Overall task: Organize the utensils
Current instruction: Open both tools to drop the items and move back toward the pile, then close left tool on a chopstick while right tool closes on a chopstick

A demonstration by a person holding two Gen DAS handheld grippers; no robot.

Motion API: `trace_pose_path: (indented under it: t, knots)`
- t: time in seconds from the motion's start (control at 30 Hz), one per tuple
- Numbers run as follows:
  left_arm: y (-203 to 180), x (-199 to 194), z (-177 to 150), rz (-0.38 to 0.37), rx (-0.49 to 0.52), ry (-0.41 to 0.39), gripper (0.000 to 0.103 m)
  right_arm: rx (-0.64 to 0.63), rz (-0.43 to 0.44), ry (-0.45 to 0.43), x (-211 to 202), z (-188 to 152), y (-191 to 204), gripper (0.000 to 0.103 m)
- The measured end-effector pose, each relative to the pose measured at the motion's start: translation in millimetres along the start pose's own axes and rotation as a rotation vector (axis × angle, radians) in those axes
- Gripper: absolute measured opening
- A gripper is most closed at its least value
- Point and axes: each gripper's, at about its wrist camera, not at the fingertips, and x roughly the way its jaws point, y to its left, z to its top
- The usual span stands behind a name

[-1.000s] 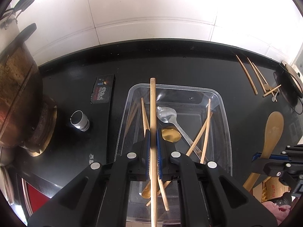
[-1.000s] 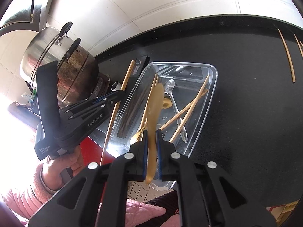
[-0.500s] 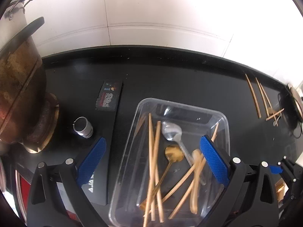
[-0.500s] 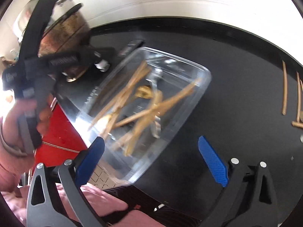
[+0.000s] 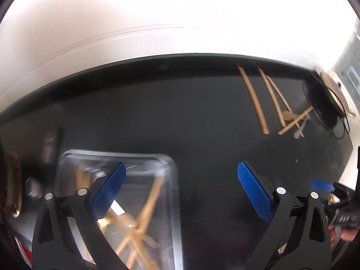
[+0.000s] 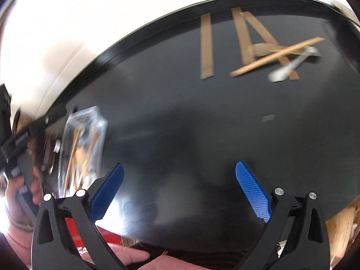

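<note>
Clear plastic bin [image 5: 173, 180], wooden chopsticks [image 5: 255, 99]

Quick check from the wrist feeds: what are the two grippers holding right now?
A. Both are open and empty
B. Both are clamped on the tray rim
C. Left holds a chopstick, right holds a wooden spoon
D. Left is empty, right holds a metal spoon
A: the left gripper and right gripper both have their blue pads spread wide over the black countertop, nothing between them.
</note>
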Motion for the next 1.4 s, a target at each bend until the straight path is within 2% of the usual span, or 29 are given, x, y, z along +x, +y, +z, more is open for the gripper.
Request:
trace_pose_path:
  t: [0.17, 0.3, 0.4, 0.5, 0.6, 0.73, 0.8, 0.9, 1.0, 1.17, 1.4]
  knots:
    - [-59.5, 29.4, 26.4, -0.034, 0.074, 0.036, 0.097, 0.114, -0.04, -0.058, -22.1, 26.4, -72.5, 0.096]
    - [-97.3, 55.7, 44.5, -0.058, 0.09, 0.073, 0.097, 0.169, -0.008, -0.07, -27.8, 46.5, -114.8, 0.096]
    - [-118.1, 73.8, 57.5, -0.039, 0.106, 0.08, 0.097, 0.215, 0.033, -0.081, -26.9, 59.5, -138.5, 0.096]
    - [-129.6, 93.5, 70.2, 0.001, 0.108, 0.083, 0.097, 0.207, 0.016, -0.082, -23.0, 77.7, -152.6, 0.096]
    - [-138.2, 116.7, 81.9, 0.043, 0.087, 0.097, 0.097, 0.181, -0.011, -0.071, -17.7, 92.4, -157.0, 0.096]
    - [-145.7, 142.4, 87.2, 0.076, 0.061, 0.129, 0.097, 0.14, 0.085, -0.107, -11.3, 111.0, -149.1, 0.096]
    - [-148.2, 150.2, 86.6, 0.078, 0.05, 0.14, 0.097, 0.095, 0.092, -0.128, -8.0, 118.8, -142.2, 0.096]
    - [-152.1, 159.0, 86.4, 0.091, 0.065, 0.153, 0.097, 0.052, 0.088, -0.113, 1.8, 127.5, -137.1, 0.096]
    - [-153.0, 168.4, 87.1, 0.106, 0.076, 0.17, 0.097, 0.061, 0.11, -0.088, 14.6, 134.5, -136.9, 0.096]
    - [-146.7, 187.0, 93.9, 0.098, 0.051, 0.201, 0.097, 0.075, 0.152, -0.1, 27.2, 152.0, -138.7, 0.096]
    - [-142.1, 201.6, 99.0, 0.083, 0.031, 0.214, 0.097, 0.127, 0.134, -0.061, 42.1, 156.2, -149.0, 0.096]
